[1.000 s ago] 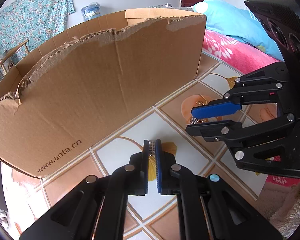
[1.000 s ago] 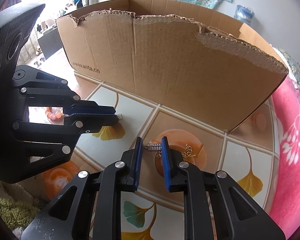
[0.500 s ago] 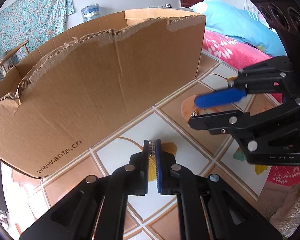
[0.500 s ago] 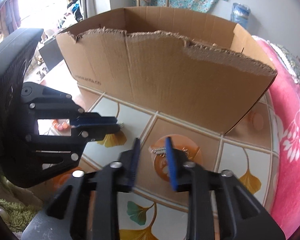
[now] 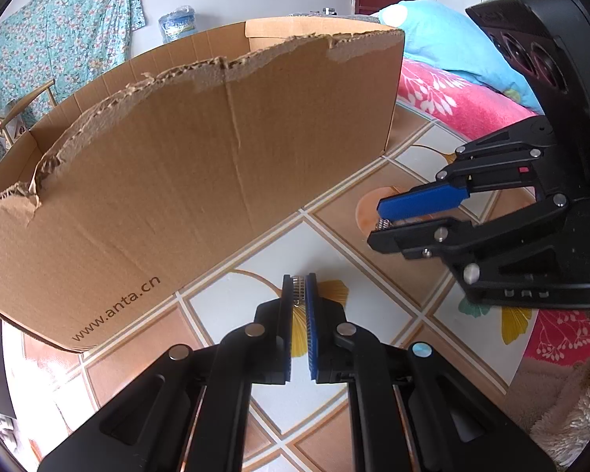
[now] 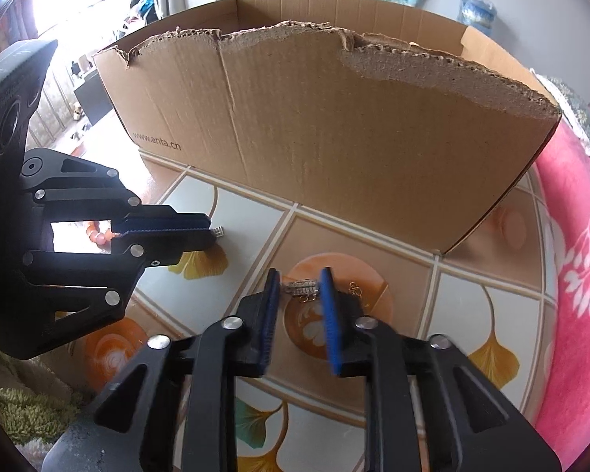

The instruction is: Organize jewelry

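My left gripper is shut on a small silver studded jewelry piece, held just above the tiled floor; it also shows in the right wrist view at the fingertips. My right gripper is open, its blue pads on either side of a silver sparkly piece lying on an orange floor tile, with a thin gold chain beside it. The right gripper also shows in the left wrist view. A torn cardboard box stands right behind both grippers.
Orange beads lie on the floor behind the left gripper. A pink blanket borders the right side and a green shaggy rug the near left. A chair and floral cloth are at the back.
My right gripper rose and tilted back, then came down again around the silver piece, its jaws a little wider. The left gripper has stayed shut and still.
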A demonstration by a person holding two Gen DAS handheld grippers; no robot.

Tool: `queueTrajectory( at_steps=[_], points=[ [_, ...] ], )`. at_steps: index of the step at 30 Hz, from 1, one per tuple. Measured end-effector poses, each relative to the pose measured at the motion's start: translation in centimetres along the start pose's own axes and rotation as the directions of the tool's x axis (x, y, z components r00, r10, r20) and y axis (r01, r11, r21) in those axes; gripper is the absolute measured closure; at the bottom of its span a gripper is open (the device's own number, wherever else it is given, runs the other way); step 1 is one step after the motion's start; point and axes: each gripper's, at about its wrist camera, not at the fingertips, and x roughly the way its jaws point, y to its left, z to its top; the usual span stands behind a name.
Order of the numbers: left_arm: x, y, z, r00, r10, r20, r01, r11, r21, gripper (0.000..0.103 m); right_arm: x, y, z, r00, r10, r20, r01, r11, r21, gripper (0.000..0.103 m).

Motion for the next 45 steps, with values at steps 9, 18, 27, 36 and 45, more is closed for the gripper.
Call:
queueTrajectory(
  at_steps=[9,18,27,36,45],
  points=[
    [0.0,0.0,0.0,1.000,0.000,0.002,0.000,1.000,0.002,0.097,-0.8,-0.3,-0.4,1.000,0.019,0.014,-0.019,1.000,0.020,0.086],
    [-0.1,0.0,0.1,1.000,-0.004,0.003,0.004,1.000,0.001,0.098,-3.2,-1.8,-1.0,0.999,0.022,0.032,-0.023,0.999,0.043,0.103],
    [-1.0,0.0,0.0,1.000,-0.002,0.026,0.002,1.000,-0.013,0.103,-5.3,-1.5,-1.3,0.997,0.022,0.069,-0.024,0.999,0.027,0.103],
    [-2.4,0.1,-0.1,0.998,0.013,0.055,-0.012,1.000,-0.023,0.103,-7.4,-1.8,-1.3,0.993,0.041,0.114,-0.046,0.998,0.041,0.103],
    [-3.0,-0.2,-0.1,0.999,-0.030,0.045,0.031,0.999,-0.015,0.103,-9.3,-3.8,-0.6,0.982,0.082,0.170,-0.101,0.989,0.106,0.103]
  ],
)
